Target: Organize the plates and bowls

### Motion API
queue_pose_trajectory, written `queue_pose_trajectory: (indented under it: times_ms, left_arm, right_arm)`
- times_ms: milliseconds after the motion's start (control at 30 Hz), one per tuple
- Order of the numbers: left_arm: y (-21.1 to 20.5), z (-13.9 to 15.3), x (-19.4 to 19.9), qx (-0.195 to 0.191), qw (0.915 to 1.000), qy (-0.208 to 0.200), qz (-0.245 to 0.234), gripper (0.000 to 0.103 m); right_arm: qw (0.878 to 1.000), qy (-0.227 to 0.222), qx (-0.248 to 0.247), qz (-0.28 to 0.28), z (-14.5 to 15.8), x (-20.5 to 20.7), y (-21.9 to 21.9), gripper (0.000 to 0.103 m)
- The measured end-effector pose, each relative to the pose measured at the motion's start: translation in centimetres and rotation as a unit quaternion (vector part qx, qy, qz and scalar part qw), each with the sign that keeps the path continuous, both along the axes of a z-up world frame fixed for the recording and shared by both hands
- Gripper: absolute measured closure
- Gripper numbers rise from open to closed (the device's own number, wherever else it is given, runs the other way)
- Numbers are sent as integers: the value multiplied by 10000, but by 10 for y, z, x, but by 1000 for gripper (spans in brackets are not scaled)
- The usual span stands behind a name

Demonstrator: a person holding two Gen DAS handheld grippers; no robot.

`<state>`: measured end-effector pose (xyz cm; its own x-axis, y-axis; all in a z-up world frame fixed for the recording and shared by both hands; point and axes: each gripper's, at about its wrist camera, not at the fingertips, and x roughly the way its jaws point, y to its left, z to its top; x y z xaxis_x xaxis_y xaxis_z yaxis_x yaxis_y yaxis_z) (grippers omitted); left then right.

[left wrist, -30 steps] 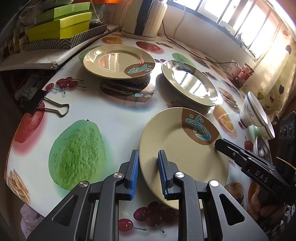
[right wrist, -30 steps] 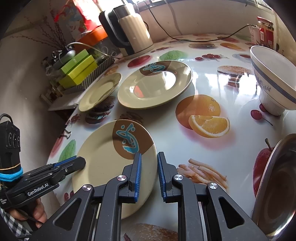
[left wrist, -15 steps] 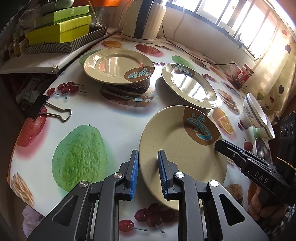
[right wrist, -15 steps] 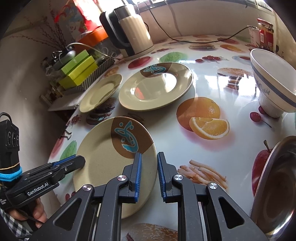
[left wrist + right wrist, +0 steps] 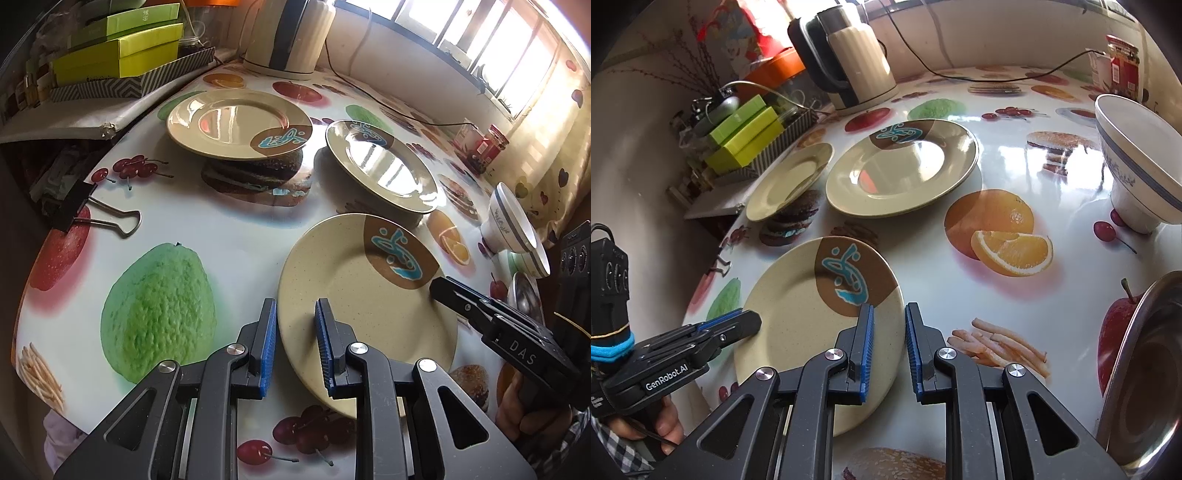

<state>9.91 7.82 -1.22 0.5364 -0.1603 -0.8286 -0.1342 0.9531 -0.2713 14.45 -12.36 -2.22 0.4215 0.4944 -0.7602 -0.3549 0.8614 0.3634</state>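
Speckled plate (image 5: 369, 295) with the brown-and-blue motif lies flat on the fruit-print worktop (image 5: 207, 236), nearest of three plates — the two glossy plates (image 5: 240, 123) (image 5: 380, 166) sit beyond it, toward the kettle (image 5: 291, 37). Left claw (image 5: 295, 332) straddles the plate's near-left rim, released, blue pads on either side; right claw (image 5: 888, 343) is parted at the opposite rim, gripping nothing. White bowl (image 5: 1137, 162) and steel bowl (image 5: 1145, 369) stand right of the plate — binder clip (image 5: 85, 210) well off to its left.
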Motion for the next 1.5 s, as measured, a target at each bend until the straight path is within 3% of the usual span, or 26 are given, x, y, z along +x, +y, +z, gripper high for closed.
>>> queue_pose_trajectory:
  times_ms: [367, 467, 867, 1100, 1200, 1500]
  left_arm:
    - [11, 7, 2, -32, 9999, -129, 31, 81]
    - [20, 13, 8, 21, 9998, -177, 95, 81]
    - [78, 45, 50, 164, 9976, -482, 480, 81]
    - [118, 36, 79, -53, 9959, -395, 808, 81]
    - [129, 29, 87, -55, 9947, -349, 961, 81]
    - [145, 7, 105, -253, 9941, -146, 1049, 81]
  right_arm:
    - [9991, -238, -335, -92, 11, 1, 4, 83]
    - [9992, -329, -235, -70, 24, 7, 6, 77]
    - [9969, -634, 260, 375, 77, 68, 53, 70]
    - [9938, -489, 239, 968, 73, 117, 98, 68]
    - [9925, -193, 374, 1149, 62, 142, 111, 68]
    - [9929, 472, 689, 847, 29, 194, 120, 68]
